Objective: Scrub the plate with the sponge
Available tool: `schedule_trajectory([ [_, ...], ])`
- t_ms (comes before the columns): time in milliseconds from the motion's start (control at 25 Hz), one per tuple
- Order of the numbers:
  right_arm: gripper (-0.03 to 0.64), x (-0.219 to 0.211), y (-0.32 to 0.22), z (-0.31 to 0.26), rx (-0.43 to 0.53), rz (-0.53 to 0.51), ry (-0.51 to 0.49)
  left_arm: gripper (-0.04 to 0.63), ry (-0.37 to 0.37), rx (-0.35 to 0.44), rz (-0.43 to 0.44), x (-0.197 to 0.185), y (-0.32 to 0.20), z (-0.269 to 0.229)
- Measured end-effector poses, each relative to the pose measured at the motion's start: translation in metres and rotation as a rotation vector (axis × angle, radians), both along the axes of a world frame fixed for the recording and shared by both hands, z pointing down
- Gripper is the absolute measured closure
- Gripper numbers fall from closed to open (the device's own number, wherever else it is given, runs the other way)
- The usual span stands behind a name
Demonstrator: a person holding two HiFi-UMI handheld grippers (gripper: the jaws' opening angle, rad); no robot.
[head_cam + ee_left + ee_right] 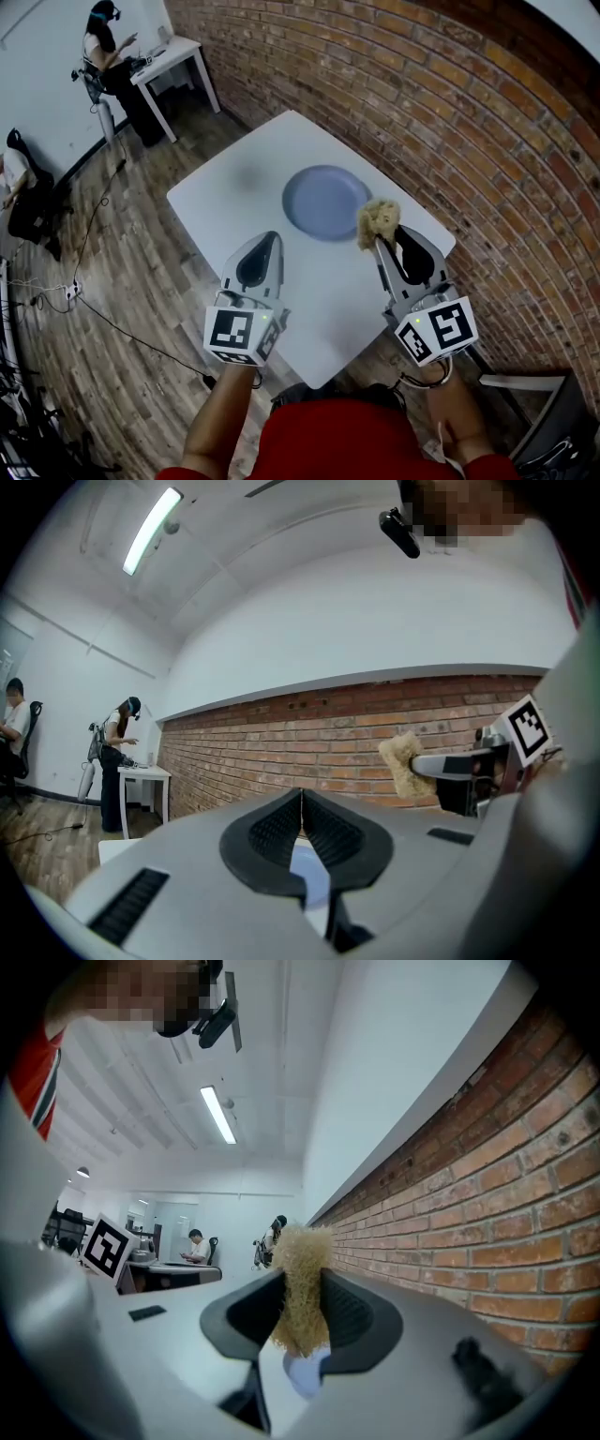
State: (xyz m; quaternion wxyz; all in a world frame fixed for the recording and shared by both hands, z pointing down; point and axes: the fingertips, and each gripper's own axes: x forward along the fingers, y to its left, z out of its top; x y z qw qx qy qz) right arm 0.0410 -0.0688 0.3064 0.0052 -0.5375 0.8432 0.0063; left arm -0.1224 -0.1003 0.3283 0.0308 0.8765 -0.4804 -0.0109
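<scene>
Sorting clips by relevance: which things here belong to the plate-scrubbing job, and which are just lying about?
Job: plate; sponge, clamped in the right gripper; table beneath the plate.
Just about: far white desk; power strip on the floor.

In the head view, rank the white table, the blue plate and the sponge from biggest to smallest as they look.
1. white table
2. blue plate
3. sponge, clearly the smallest even though it is held nearer the camera
</scene>
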Motion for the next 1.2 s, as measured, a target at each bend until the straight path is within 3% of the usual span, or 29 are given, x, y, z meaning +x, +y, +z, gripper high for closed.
schedule_trajectory([
  [400, 0.497, -0.014, -0.047, 0.015, -0.046, -0.009, 0.024, 0.578, 0.009, -0.049, -0.026, -0.009, -0.056, 0.020],
  [920, 0.497, -0.013, -0.108, 0.021, -0.038, -0.112, 0.062, 0.578, -0.016, -0.050, -0.157, 0.000, -0.101, 0.021],
  [1200, 0.497, -0.004, -0.136, 0.033, -0.078, -0.161, 0.105, 0.578, -0.015, -0.117, -0.222, 0.008, -0.118, 0.041],
])
